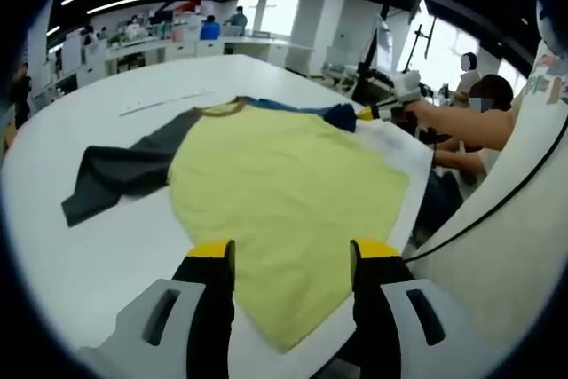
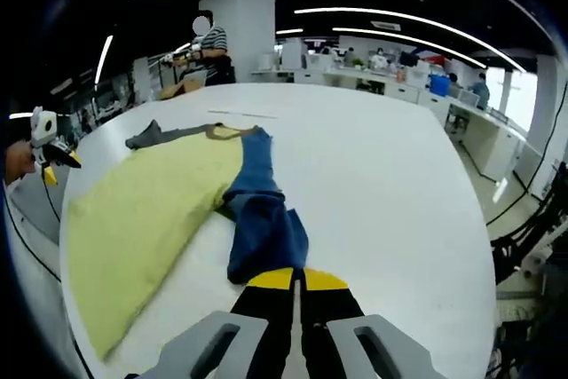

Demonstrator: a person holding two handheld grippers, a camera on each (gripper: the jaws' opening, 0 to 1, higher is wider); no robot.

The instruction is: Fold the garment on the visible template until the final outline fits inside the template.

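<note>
Open-plan office space stretches behind a broad white worktop (image 1: 106, 246), with desks, white pillars and long ceiling lights in the distance and several people seated or standing far off. On the worktop lies the garment (image 1: 284, 184), a shirt with a pale yellow body spread flat, a brown-edged neckline turned toward the far side, one dark grey sleeve (image 1: 115, 175) stretched out across the bare surface and one blue sleeve (image 2: 262, 215) on the opposite side. In the left gripper view the left claw (image 1: 288, 259) stands wide, its two yellow-tipped jaws well apart and poised above the hem end of the yellow body, with nothing between them; whether the tips touch the cloth cannot be told. Across the shirt in that same view, the right claw (image 1: 366, 114) sits at the end of the blue sleeve, held by a person's outstretched hand and forearm near the worktop's edge. In the right gripper view the right claw's jaws are pressed together with only a thin line between the yellow tips, just at the cuff end of the blue sleeve, which runs away from the jaws toward the neckline in a rumpled strip; whether cloth is pinched between the tips cannot be told. The left claw (image 2: 53, 161) appears small at the far edge of that view, beside the yellow hem. A faint pale strip lies on the worktop beyond the neckline.
</note>
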